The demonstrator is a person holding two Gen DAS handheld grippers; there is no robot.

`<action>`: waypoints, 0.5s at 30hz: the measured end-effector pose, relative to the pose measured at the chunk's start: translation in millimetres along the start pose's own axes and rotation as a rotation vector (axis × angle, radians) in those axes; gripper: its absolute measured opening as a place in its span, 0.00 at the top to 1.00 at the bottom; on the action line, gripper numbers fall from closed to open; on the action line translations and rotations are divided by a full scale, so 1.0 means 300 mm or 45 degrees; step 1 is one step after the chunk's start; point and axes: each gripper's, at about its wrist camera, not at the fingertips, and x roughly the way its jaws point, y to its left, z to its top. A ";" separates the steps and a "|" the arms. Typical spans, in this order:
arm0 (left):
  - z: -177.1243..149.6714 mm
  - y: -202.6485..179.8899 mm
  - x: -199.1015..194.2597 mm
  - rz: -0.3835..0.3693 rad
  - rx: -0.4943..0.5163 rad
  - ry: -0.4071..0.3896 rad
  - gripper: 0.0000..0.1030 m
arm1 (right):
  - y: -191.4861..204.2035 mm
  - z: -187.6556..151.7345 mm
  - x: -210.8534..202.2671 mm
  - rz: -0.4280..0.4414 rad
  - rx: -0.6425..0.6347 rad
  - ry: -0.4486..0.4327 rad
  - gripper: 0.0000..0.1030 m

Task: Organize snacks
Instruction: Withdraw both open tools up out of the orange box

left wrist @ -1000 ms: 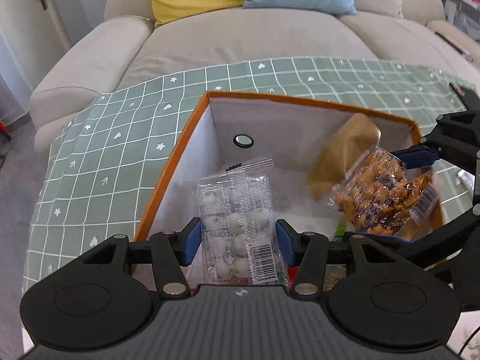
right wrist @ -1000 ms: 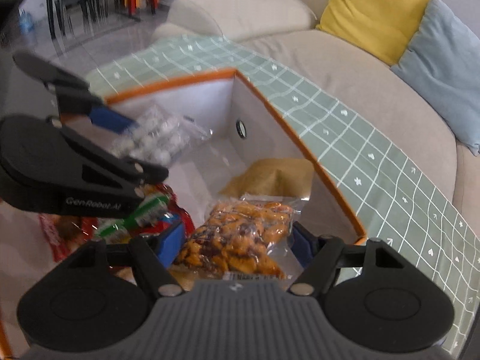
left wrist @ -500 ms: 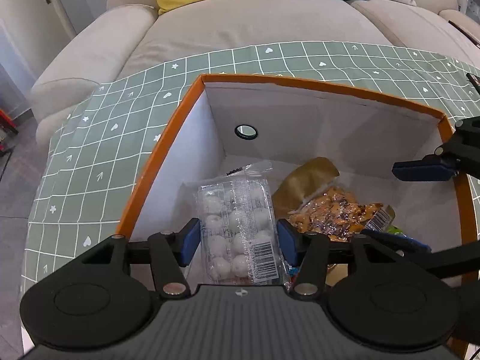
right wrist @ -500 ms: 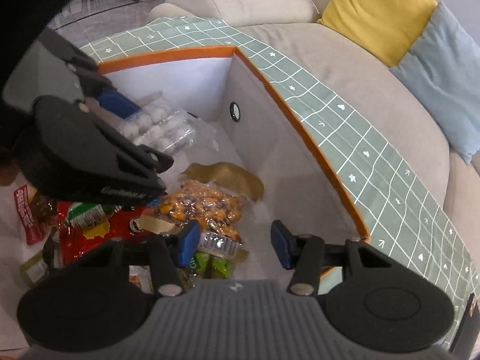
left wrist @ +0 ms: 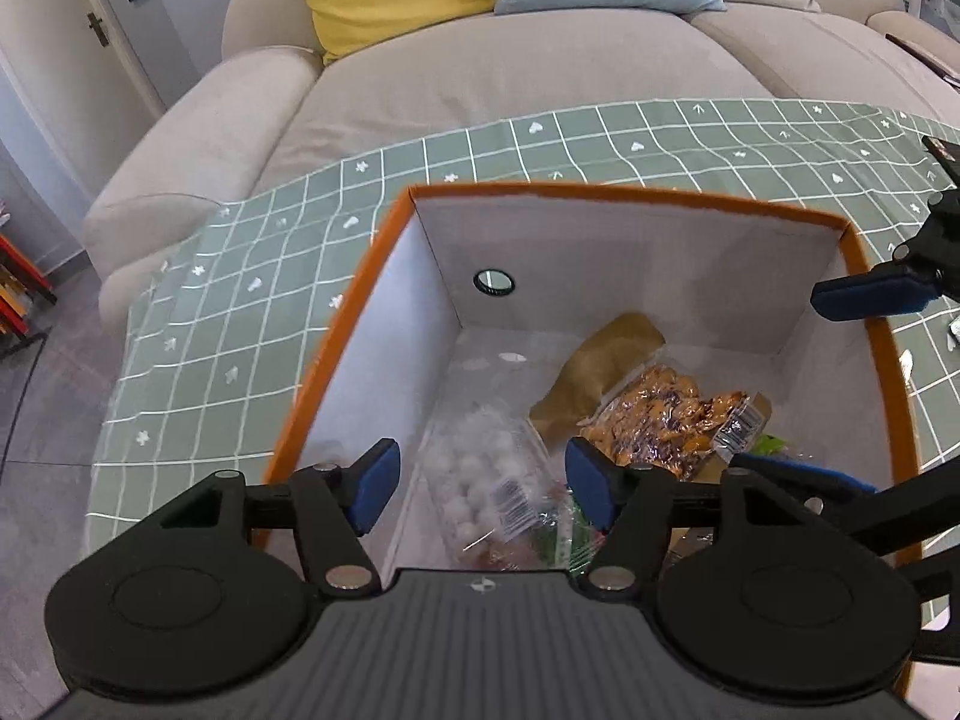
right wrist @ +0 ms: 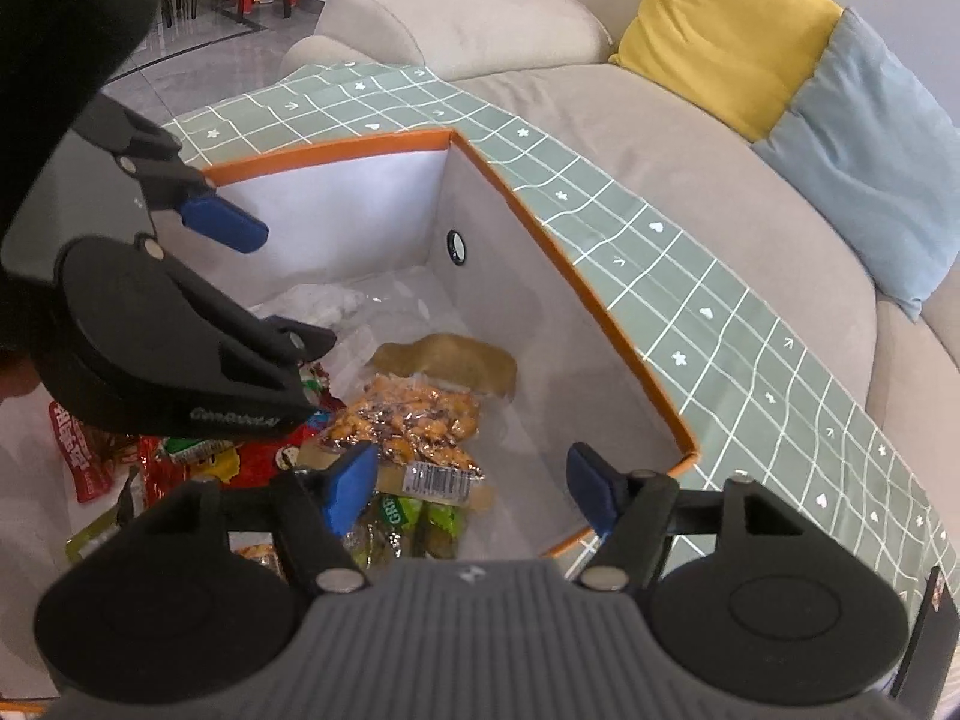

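An orange-rimmed white box (left wrist: 600, 195) (right wrist: 540, 228) holds several snack packs. A clear pack of white balls (left wrist: 480, 480) (right wrist: 312, 303) lies loose in the box below my left gripper (left wrist: 480, 477), which is open and empty above it. A clear pack of orange-brown snacks (left wrist: 654, 420) (right wrist: 414, 420) lies on the box floor on a brown paper bag (left wrist: 606, 354) (right wrist: 450, 360). My right gripper (right wrist: 468, 483) is open and empty above the box's right part. Red (right wrist: 198, 462) and green (right wrist: 414, 519) wrappers lie near the front.
The box stands on a green checked tablecloth (left wrist: 240, 324) (right wrist: 690, 264). A beige sofa (left wrist: 510, 72) with a yellow cushion (right wrist: 720, 24) and a blue cushion (right wrist: 870, 150) stands behind. The left gripper's body (right wrist: 168, 348) hangs over the box's left part in the right wrist view.
My left gripper has opened and the pack of white balls has dropped into the box. My right gripper let go of the orange-brown pack earlier and has lifted and opened wider.
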 end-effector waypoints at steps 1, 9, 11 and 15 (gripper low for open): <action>-0.001 -0.002 -0.012 -0.001 -0.002 -0.006 0.28 | 0.002 -0.002 -0.011 -0.011 0.002 -0.010 0.34; -0.036 -0.035 -0.124 0.017 -0.066 -0.054 0.27 | 0.009 -0.048 -0.117 -0.049 0.056 -0.093 0.29; -0.053 -0.050 -0.154 0.002 -0.089 -0.076 0.28 | 0.004 -0.070 -0.147 -0.050 0.081 -0.107 0.29; -0.088 -0.085 -0.213 0.016 -0.104 -0.122 0.27 | -0.009 -0.124 -0.208 -0.053 0.126 -0.142 0.29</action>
